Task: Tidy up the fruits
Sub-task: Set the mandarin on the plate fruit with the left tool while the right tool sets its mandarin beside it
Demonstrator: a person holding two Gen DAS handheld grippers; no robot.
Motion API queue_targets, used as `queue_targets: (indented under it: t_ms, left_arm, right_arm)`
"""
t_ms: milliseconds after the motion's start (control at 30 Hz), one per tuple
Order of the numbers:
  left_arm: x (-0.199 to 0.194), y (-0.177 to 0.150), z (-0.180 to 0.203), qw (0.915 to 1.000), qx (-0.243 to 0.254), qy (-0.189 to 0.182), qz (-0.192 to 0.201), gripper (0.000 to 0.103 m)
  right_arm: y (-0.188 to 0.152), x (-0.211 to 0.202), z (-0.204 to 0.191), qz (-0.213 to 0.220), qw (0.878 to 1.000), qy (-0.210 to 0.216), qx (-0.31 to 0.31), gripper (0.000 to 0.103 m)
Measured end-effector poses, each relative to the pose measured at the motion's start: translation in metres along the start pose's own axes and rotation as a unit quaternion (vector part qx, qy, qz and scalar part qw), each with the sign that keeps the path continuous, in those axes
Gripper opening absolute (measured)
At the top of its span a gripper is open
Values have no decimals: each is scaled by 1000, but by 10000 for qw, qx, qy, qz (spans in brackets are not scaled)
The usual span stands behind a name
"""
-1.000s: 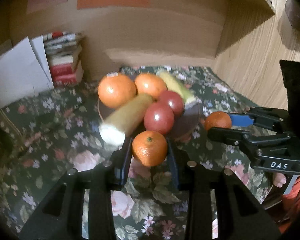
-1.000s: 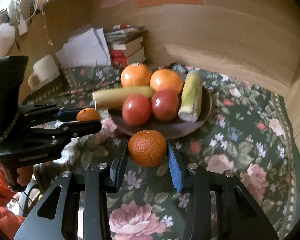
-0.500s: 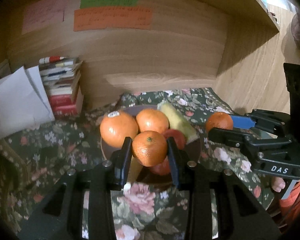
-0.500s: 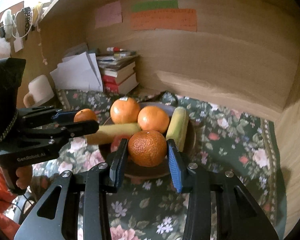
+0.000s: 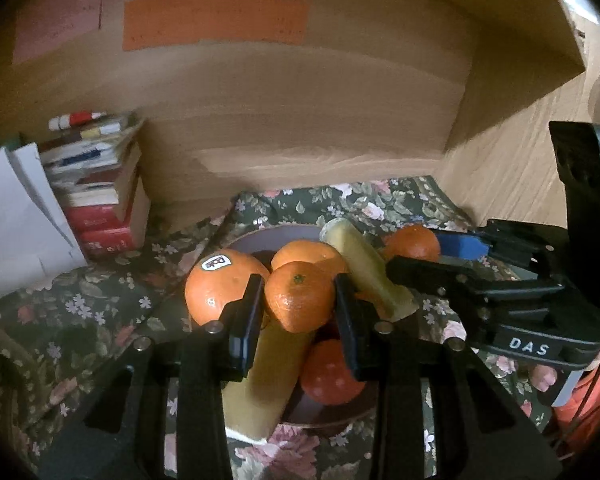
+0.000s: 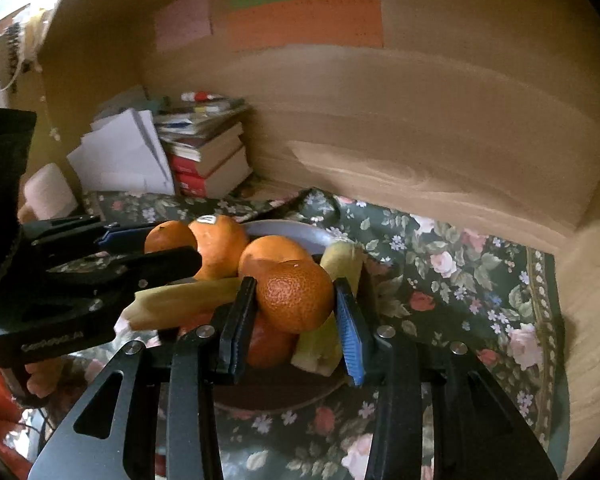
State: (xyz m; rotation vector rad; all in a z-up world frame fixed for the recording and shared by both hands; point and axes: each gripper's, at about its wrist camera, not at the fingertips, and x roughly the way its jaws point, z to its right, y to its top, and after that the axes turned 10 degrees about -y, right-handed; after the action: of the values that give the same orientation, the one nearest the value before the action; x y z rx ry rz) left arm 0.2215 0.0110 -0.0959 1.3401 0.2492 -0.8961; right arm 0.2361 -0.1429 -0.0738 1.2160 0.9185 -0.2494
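Both grippers are up over the plate [image 5: 256, 242] right now, each with a mandarin pinched between its pads. The left gripper [image 5: 299, 302] is clamped on a smooth mandarin [image 5: 299, 300] with its green stem dot facing us, hanging above the near side of the pile. The right gripper [image 6: 296, 300] grips a rougher-skinned mandarin [image 6: 294, 295], one black pad and one blue pad pressed against its sides, above the near right of the plate.

Down on the dark brown plate: a big orange with a sticker [image 5: 222, 286] at the left, a second orange [image 5: 308, 254] behind the held fruit, two pale yellow-green corn cobs [image 5: 366, 268], one running toward the far right and one toward the near edge, and a red tomato [image 5: 332, 372] at the near side. The plate sits on a flowered cloth [image 6: 460, 288]. At the far left, a stack of books [image 6: 208, 148] and white papers [image 6: 124, 156] lean against the wooden wall.
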Motion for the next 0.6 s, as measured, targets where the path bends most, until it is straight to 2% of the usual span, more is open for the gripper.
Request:
queue_targets:
  t_ms: [167,400,433,500,600]
  left_arm:
    - [15,2,-6,9997,5,37,-253,35]
    - [25,4,-14,9993,-159,51,-338,36]
    - [26,4,-14,9992,-163,29,-351,37]
    - [25,5,-13,9994,-162,28,-309,50]
    - [18,6,-9,9997,-104,67,-209,56]
  right_arm:
    - [2,17,2,-186,9998,-9,-15,36]
    - [1,32,-1,-305,9995,90,-26,36]
    - [1,33,-2,-324,9994,103,-45,36]
    - [0,32,-3,-332,9994,112,-77,36]
    - [1,28,-3,-242,9996,122,-60,45]
